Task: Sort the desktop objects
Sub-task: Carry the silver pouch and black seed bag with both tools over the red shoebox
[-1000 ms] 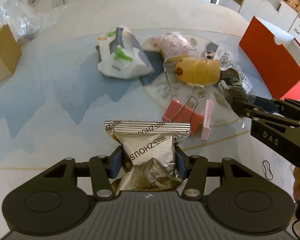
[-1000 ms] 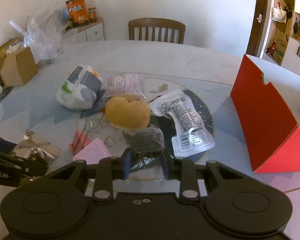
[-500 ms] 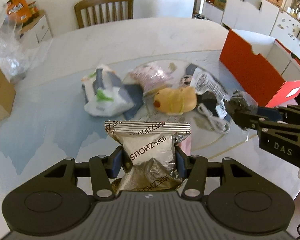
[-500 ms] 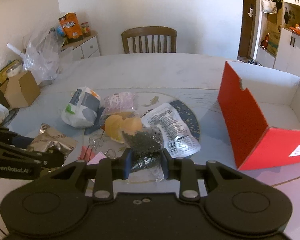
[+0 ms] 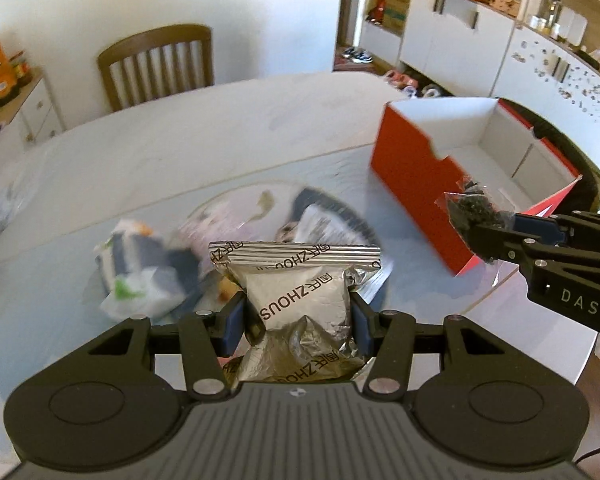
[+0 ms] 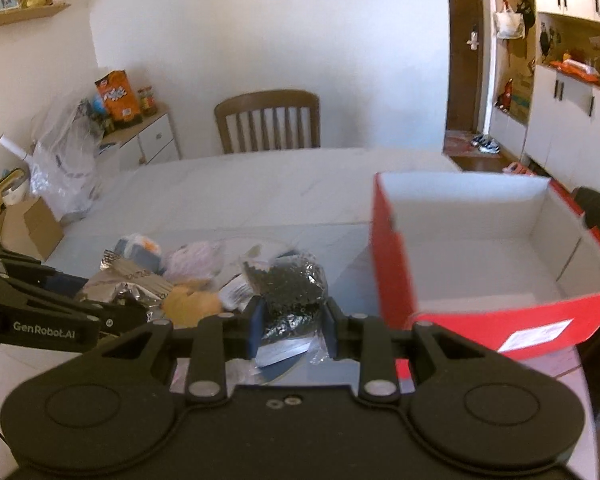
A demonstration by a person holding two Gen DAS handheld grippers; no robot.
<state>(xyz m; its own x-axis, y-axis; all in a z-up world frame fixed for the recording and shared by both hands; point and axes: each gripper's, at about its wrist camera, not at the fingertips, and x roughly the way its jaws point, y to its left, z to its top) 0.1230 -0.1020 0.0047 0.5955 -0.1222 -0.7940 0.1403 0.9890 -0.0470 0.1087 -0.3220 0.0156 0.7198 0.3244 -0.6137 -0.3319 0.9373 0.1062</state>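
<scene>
The left hand-held gripper point(image 5: 298, 312) was lifted above the bench point(image 5: 228, 128), its blue pads point(image 5: 233, 322) pressed on both sides of a foil packet point(image 5: 300, 300). The right hand-held gripper point(image 6: 291, 318) was raised too, beside the left one, and its pads point(image 6: 255, 330) pinched a clear bag point(image 6: 288, 288) of dark bits.

Right gripper point(image 6: 291, 330) clamps dark-bead bag point(image 6: 290, 294); red box point(image 6: 396, 264) beside.

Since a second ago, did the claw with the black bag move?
Yes. The right claw, shut on the black bag, has risen and swung right toward the red box, whose white inside now shows.
</scene>
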